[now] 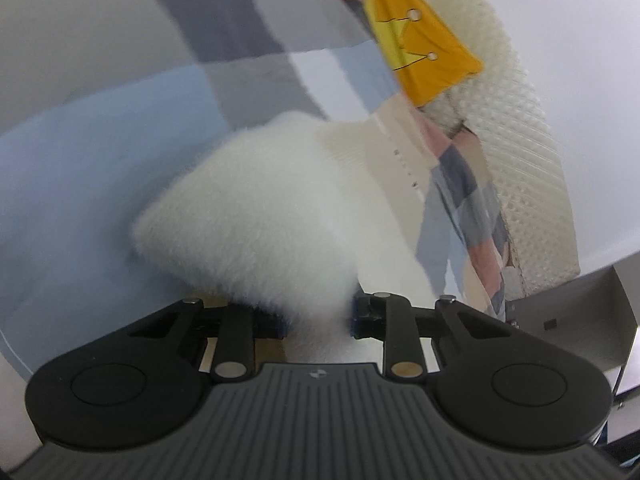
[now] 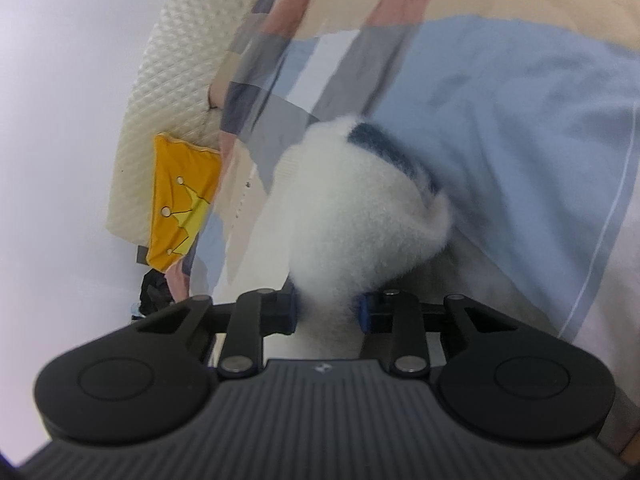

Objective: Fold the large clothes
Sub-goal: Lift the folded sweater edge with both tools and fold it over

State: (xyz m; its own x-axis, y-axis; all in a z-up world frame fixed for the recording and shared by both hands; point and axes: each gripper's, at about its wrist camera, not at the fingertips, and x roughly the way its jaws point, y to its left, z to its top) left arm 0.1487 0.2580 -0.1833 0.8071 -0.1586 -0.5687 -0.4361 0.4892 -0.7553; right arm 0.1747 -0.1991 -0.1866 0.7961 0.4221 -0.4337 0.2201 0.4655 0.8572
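Claws: left claw (image 1: 318, 316) pinched on fluffy white garment (image 1: 256, 216) mid frame | right claw (image 2: 326, 312) pinched on same garment (image 2: 352, 216) | yellow pillow (image 1: 424, 40) upper right

fleece (image 1: 256, 216): white, fuzzy, with a dark blue patch
bedsheet (image 2: 520, 128): light blue, thin white stripe
quilt (image 1: 224, 20): grey, blue, pink, beige checks
pillow (image 1: 424, 40): orange, yellow crown
headboard (image 1: 520, 120): cream, quilted

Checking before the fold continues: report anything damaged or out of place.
The cream quilted headboard looks torn along its edge beside the patchwork bedding. Both grippers simply clamp the white fluffy garment.
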